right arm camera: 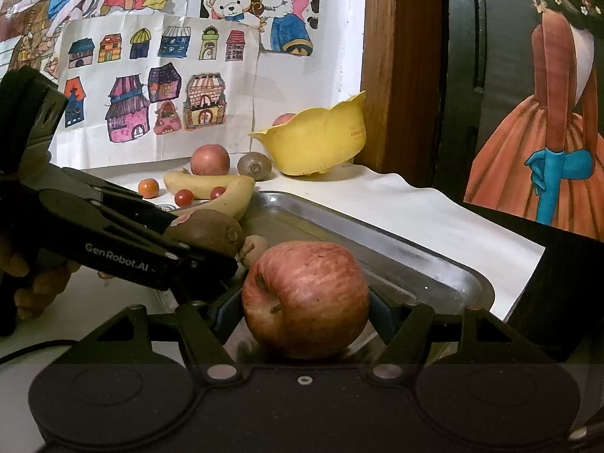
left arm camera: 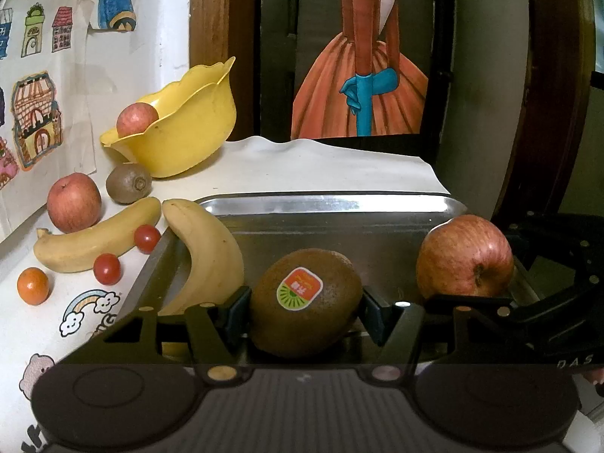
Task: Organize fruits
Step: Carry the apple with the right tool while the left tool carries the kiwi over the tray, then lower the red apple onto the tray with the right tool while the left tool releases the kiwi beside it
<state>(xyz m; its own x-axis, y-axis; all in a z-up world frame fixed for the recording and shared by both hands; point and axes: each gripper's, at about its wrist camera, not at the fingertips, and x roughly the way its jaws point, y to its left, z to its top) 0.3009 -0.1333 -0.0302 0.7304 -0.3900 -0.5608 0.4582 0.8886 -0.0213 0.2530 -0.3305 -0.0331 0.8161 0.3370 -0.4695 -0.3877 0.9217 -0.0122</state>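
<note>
Left wrist view: the left gripper [left arm camera: 305, 307] was clamped on a kiwi [left arm camera: 305, 302] bearing an orange-and-green sticker with unreadable characters, held low over the near part of the steel tray [left arm camera: 332, 204]. A white rainbow sticker [left arm camera: 90, 311] lay on the bench [left arm camera: 302, 166] left of the tray; "DAS" showed on the black gripper body at the right edge. A banana [left arm camera: 205, 253] leaned over the tray's left rim. Left of the tray lay a second banana [left arm camera: 94, 239], two cherry tomatoes [left arm camera: 107, 268], a small orange [left arm camera: 33, 285], an apple [left arm camera: 73, 207] and another kiwi [left arm camera: 128, 183]. A yellow bowl [left arm camera: 181, 128] behind them held an apple.

Right wrist view: the right gripper [right arm camera: 305, 321] was clamped on a red apple [right arm camera: 305, 300] over the tray's [right arm camera: 434, 264] near end. The left gripper's side read "GenRobot.AI"; a hand [right arm camera: 34, 279] gripped its handle, angling it in from the left.
</note>
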